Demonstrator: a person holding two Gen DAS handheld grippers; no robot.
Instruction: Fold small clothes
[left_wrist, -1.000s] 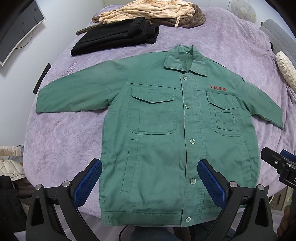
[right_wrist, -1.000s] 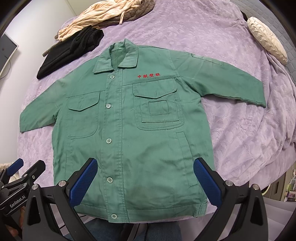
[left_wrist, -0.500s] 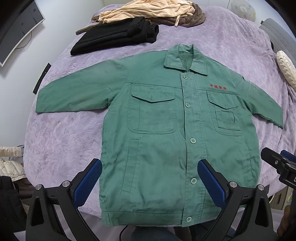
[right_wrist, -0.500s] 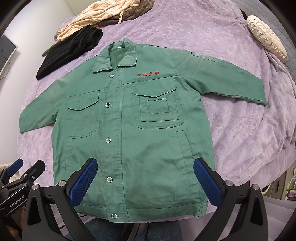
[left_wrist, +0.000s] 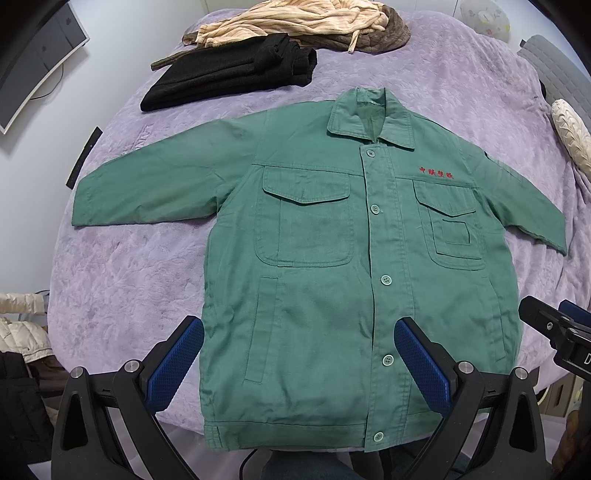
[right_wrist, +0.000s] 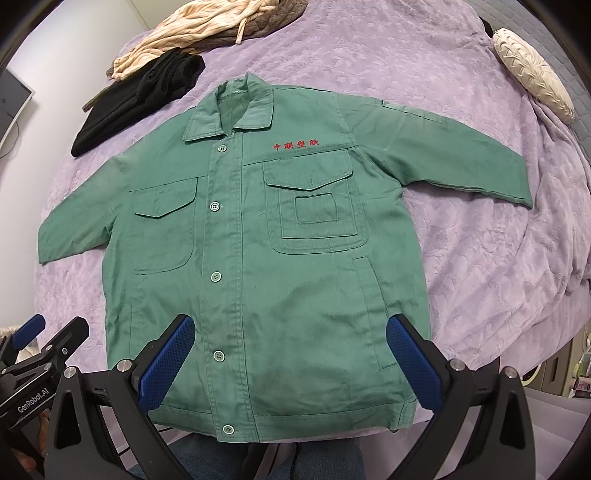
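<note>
**Ana:** Hardly anything has moved since the earlier frame: the green jacket (left_wrist: 332, 258) lies in the same spot, and both hand-held grippers hover where they were.

**Ben:** Where exactly is the jacket?

**Ana:** Flat on the purple bedspread (left_wrist: 122, 280), front side up, buttoned, collar pointing away and hem at the near edge of the bed. Both sleeves are spread out to the sides. Red embroidered characters (right_wrist: 295, 145) sit above one chest pocket.

**Ben:** And the left hand-held gripper (left_wrist: 299, 354)?

**Ana:** Its jaws stand wide apart, holding nothing. Its blue pads (left_wrist: 173, 363) hang over the lower half of the jacket, above the hem; I cannot tell whether they touch the cloth.

**Ben:** The right one?

**Ana:** The right hand-held gripper (right_wrist: 290, 350) is also spread wide and empty, hovering over the hem on the jacket's other side. Each gripper shows at the edge of the other's view.

**Ben:** Anything else on the bed?

**Ana:** A folded black garment (left_wrist: 229, 77) lies beyond the collar, well apart from the jacket, with a crumpled beige striped cloth (left_wrist: 291, 18) just behind it. A cream textured cushion (right_wrist: 532, 70) rests near the far right edge.
</note>
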